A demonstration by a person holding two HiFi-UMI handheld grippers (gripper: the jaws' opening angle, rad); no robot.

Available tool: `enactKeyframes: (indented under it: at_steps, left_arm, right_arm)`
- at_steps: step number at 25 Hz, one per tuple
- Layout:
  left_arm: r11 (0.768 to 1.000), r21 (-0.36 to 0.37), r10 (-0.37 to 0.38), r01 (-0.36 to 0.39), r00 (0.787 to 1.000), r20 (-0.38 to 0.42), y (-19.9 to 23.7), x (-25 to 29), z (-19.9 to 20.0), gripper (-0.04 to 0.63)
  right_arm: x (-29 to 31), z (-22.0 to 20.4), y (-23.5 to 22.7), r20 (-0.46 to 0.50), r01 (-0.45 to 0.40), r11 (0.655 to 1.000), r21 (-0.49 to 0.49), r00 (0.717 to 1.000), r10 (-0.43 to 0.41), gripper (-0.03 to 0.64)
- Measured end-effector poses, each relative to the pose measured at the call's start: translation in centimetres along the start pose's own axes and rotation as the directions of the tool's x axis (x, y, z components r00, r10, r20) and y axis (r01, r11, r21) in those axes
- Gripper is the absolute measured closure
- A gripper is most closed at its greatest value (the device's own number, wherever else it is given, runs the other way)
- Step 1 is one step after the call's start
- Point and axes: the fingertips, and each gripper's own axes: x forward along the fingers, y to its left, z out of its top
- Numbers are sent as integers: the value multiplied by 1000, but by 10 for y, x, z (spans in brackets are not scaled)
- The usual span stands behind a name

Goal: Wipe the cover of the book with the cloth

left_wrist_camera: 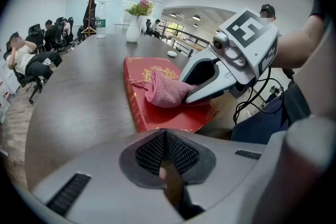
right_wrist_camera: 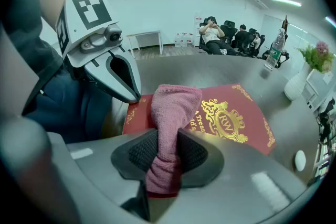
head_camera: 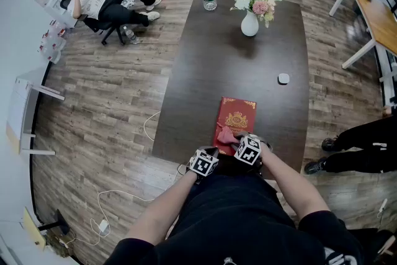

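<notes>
Dark table [head_camera: 205, 65] is carrying the red book [head_camera: 237, 113] just ahead of the right hand-held gripper [right_wrist_camera: 167, 155], which is clamping the pink cloth [right_wrist_camera: 174, 105] onto the cover's near end; wiping looks barely begun. The left hand-held gripper [left_wrist_camera: 166, 139] is hovering beside it, jaws together, empty.

book [head_camera: 239, 112]: red, gold crest, closed, flat | cloth [right_wrist_camera: 170, 107]: pink, bunched on cover, prob. touching

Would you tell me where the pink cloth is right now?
The pink cloth is clamped in the right gripper, its free end resting on the near end of the red book, by the table's near edge.
</notes>
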Motion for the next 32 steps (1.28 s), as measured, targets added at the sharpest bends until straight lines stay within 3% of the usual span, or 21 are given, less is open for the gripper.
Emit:
enactKeyframes:
  at_steps: [32]
  left_arm:
    - [1000, -1, -2, 2, 1000, 0, 0, 0, 1, 600]
  right_arm:
    - [-14, -18, -4, -2, 13, 1000, 18, 1000, -13, 506]
